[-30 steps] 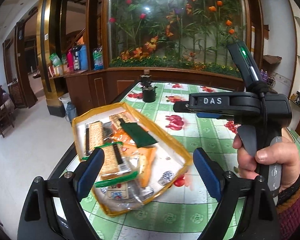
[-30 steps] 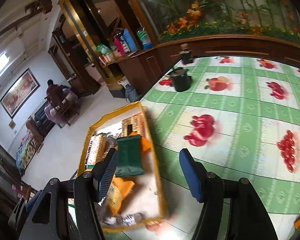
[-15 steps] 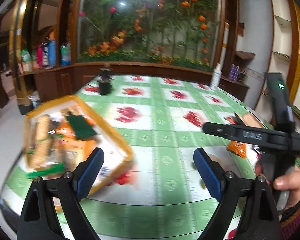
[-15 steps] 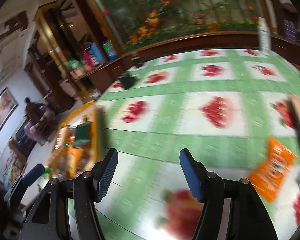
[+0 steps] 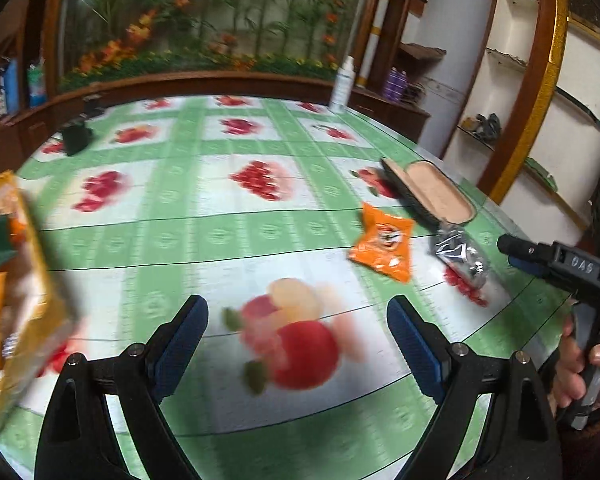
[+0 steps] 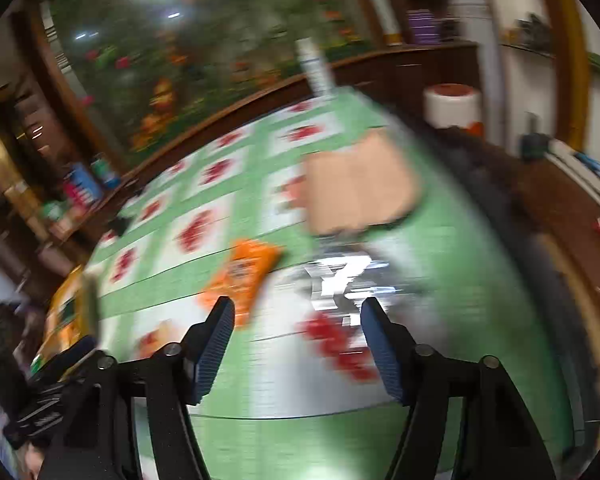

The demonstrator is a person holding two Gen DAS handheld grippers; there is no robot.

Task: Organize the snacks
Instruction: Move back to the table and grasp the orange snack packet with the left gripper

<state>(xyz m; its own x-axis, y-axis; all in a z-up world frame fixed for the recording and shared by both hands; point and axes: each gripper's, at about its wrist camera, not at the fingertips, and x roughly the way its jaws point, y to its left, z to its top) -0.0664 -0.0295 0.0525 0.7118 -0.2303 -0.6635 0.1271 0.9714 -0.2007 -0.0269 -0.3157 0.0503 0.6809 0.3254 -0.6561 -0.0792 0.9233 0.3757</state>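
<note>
Pointing down at the green fruit-print tablecloth [image 5: 228, 236], the left gripper [image 5: 298, 332] stands wide apart with nothing between its pads. Only its view shows the hand [image 5: 588, 364] carrying the right gripper [image 6: 298, 334], which has just been opening, empty, above the silver packet [image 6: 344, 280]. An orange snack bag [image 5: 382, 242] lies beside that packet; the yellow snack tray [image 5: 28, 280] sits far left.

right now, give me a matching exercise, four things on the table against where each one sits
Things:
1. orange packet
2. silver packet
3. yellow tray
4. white bottle

Places:
A. left edge, full of snacks
B. far edge of the table
C. between the orange packet and the right edge
D. right half, left of the silver packet

Pairs: 1-D, 2-C, 3-A, 4-B
</note>
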